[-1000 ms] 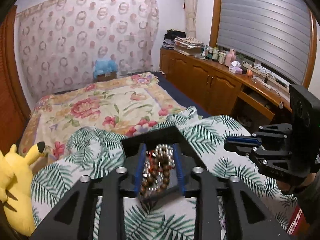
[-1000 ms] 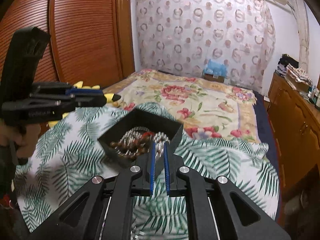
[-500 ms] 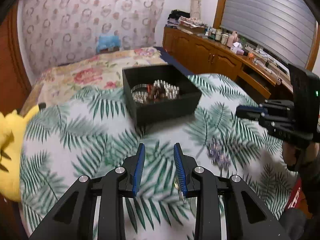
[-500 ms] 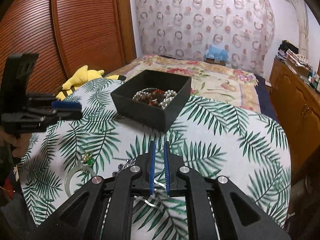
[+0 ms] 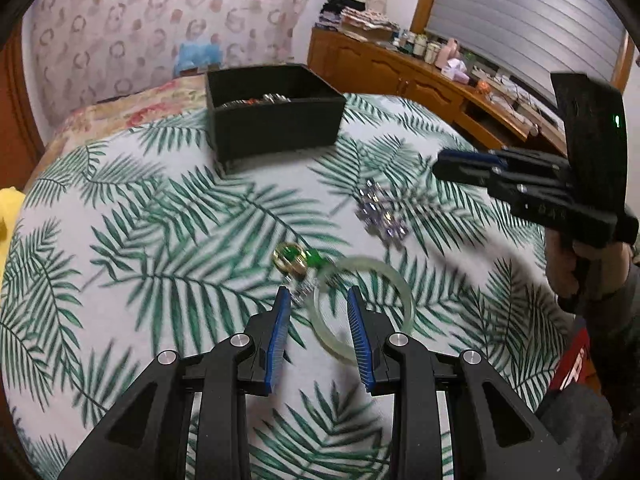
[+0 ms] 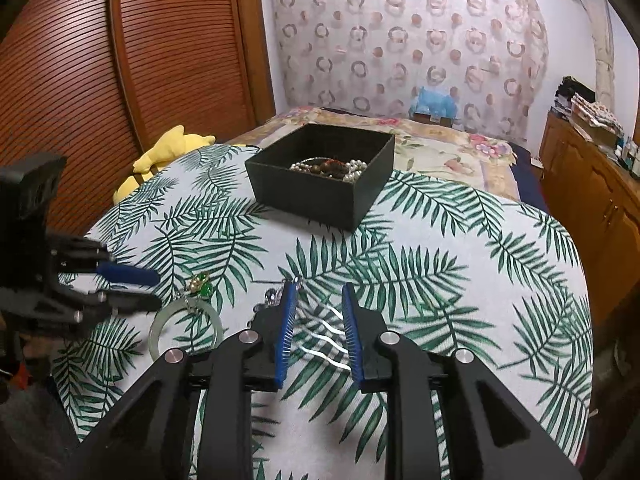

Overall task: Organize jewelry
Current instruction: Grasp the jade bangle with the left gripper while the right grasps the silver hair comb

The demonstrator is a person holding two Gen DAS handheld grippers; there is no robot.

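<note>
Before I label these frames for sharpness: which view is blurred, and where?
Left wrist view: motion smear on the crystal bracelet, green ring and pale bangle; the black box is fairly crisp. Right wrist view: mostly sharp, though the left gripper is smeared. Both bend at the edges.

Both claws [image 5: 316, 300] [image 6: 318, 294] spread, empty

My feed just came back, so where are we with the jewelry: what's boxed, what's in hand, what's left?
Done: pearls and brown beads lie in the black box.
In hand: nothing. The left gripper is open over the pale bangle; the right gripper is open above the silver chain.
Left on the cloth: bangle, green-stone ring, crystal piece, silver chain.
</note>
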